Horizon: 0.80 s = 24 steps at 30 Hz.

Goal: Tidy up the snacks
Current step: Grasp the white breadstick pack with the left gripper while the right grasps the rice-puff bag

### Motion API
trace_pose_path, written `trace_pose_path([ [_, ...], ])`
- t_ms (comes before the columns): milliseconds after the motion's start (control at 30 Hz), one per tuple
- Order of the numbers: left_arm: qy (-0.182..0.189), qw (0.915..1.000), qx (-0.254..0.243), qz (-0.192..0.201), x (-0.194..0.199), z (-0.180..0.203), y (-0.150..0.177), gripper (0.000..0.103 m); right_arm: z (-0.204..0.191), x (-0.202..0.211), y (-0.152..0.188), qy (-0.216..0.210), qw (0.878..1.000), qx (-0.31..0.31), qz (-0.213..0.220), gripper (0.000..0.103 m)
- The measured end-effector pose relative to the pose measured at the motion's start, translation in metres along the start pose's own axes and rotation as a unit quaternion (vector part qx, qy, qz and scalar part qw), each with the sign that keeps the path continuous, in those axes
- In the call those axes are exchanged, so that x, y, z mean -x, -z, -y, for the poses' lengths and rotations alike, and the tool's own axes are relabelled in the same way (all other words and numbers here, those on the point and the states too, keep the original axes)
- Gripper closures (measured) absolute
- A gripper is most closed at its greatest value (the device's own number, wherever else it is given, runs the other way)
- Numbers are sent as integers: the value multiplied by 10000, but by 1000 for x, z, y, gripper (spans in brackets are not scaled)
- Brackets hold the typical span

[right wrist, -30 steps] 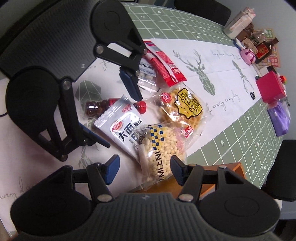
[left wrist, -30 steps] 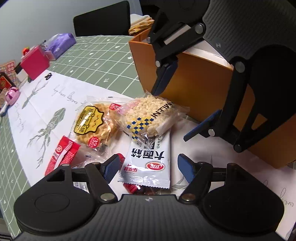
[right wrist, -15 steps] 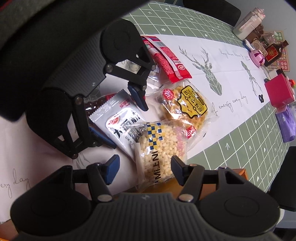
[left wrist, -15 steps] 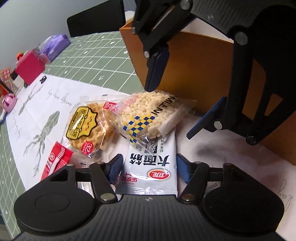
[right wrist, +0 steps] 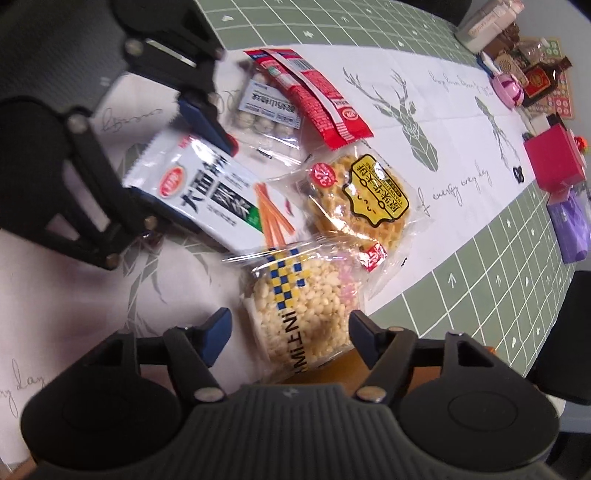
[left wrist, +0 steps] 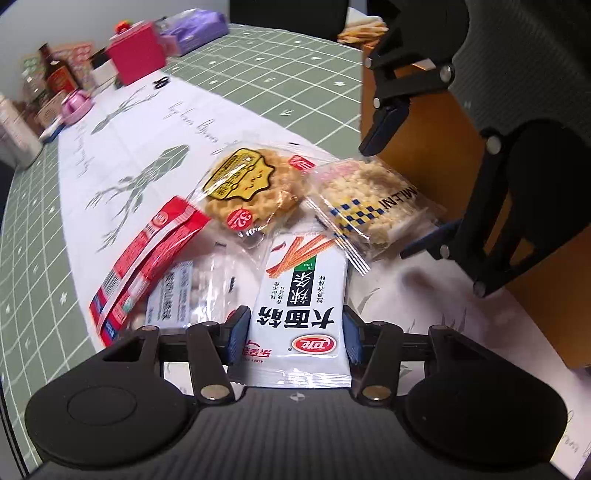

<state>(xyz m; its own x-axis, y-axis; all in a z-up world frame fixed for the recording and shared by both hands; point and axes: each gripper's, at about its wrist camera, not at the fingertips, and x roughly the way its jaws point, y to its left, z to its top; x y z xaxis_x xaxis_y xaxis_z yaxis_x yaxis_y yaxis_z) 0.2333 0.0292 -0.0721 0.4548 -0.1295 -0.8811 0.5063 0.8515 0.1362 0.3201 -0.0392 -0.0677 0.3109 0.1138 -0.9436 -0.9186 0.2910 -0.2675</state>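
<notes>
My left gripper [left wrist: 293, 338] is shut on the near end of a white snack packet [left wrist: 301, 302] with black characters, which also shows in the right wrist view [right wrist: 207, 192]. My right gripper [right wrist: 290, 328] is open, its fingers astride a clear packet of puffed rice cake [right wrist: 303, 314] without touching it; that packet also shows in the left wrist view [left wrist: 369, 205]. A round waffle packet [left wrist: 247, 188], a red sausage pack [left wrist: 147, 254] and a clear packet of small balls [left wrist: 184, 291] lie beside them.
An orange box [left wrist: 480, 177] stands at the right behind the right gripper. A red box [left wrist: 135, 57], a purple pack [left wrist: 192, 26], bottles and a pink item [left wrist: 75, 107] sit at the far end of the table [left wrist: 258, 77]. A black chair [left wrist: 288, 16] stands beyond.
My left gripper moved forward and closed on the white packet, sliding it out from under the rice cake packet. My right gripper came lower around the rice cake packet.
</notes>
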Motion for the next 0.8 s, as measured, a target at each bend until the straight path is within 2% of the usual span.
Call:
trace_pose_path([
  [133,-102,9996,257,-14,8,-5,4,45,1,-8,-9,14,9997,-147,-183,26],
  [367,-135,9993,352,-82,18,-11,12,45,4,-24,-24,-25,9976,-199,-656,23],
  [467,-83,9983,558,-133,24,-17,16,45,5,-35,-30,64,9961,-124,-868,13],
  [533,-95,9980,611,-144,27,-20,20,45,9,-39,-32,-39,9946,-257,-1008,14],
  [700,-164,9966,775,-209,32,-23,28,45,11,-36,-30,-200,9943,-493,-919,21],
  [733,-170,9960,848,-232,34,-23,29,45,9,-35,-29,-223,9943,-553,-887,27],
  [800,-187,9952,930,-250,38,-22,34,45,5,-31,-28,-312,9940,-646,-820,27],
])
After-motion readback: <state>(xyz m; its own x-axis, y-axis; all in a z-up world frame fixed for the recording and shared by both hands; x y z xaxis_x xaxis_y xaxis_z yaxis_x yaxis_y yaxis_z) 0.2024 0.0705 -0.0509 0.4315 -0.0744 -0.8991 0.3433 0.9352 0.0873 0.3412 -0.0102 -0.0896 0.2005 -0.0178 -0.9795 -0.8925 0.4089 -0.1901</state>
